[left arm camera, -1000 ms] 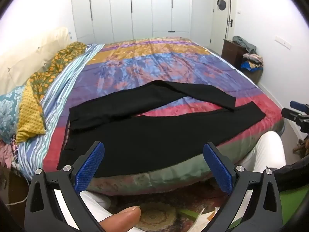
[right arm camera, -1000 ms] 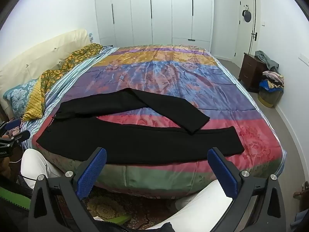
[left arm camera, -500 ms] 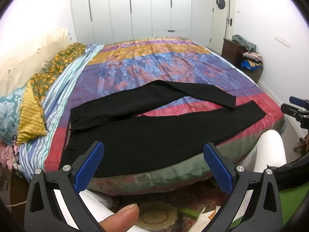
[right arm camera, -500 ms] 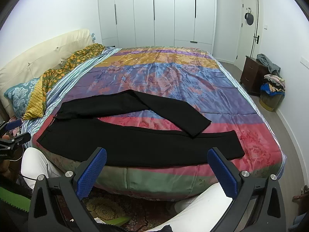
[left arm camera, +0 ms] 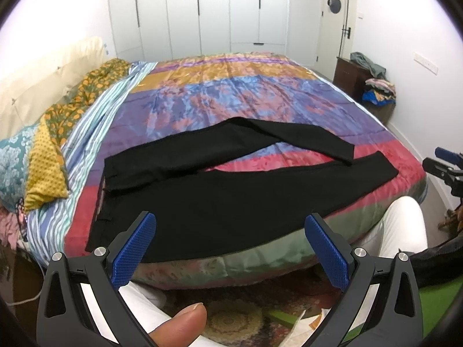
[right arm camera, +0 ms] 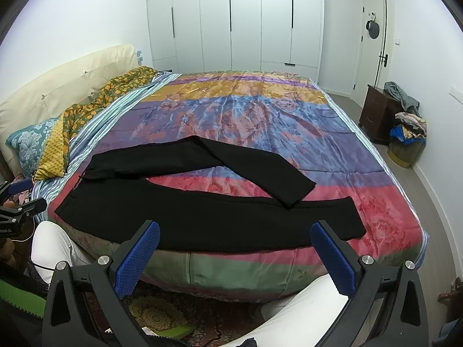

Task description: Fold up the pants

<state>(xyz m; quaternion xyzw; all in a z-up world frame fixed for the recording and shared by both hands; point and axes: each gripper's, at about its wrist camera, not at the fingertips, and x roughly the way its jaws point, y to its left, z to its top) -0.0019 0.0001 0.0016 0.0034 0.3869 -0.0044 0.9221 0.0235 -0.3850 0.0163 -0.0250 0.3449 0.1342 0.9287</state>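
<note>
Black pants [left arm camera: 220, 199] lie spread on the colourful bedspread [left arm camera: 237, 98] near the bed's front edge, waistband at the left. One leg runs straight along the edge, the other bends back over the bed and crosses to the right. They also show in the right wrist view [right arm camera: 208, 217]. My left gripper [left arm camera: 230, 248] is open and empty, held short of the bed edge below the waist end. My right gripper [right arm camera: 235, 256] is open and empty, short of the bed edge below the straight leg.
Pillows and a yellow patterned cloth [left arm camera: 52, 133] lie at the bed's left side. A dark nightstand with clothes [right arm camera: 382, 112] stands at the right wall. White wardrobes [right arm camera: 231, 20] are behind the bed. The person's white-clad knees [left arm camera: 405, 228] are by the bed edge.
Both grippers have shifted slightly; the views have risen a little over the bed. The pants have not moved and both grippers stay open.
</note>
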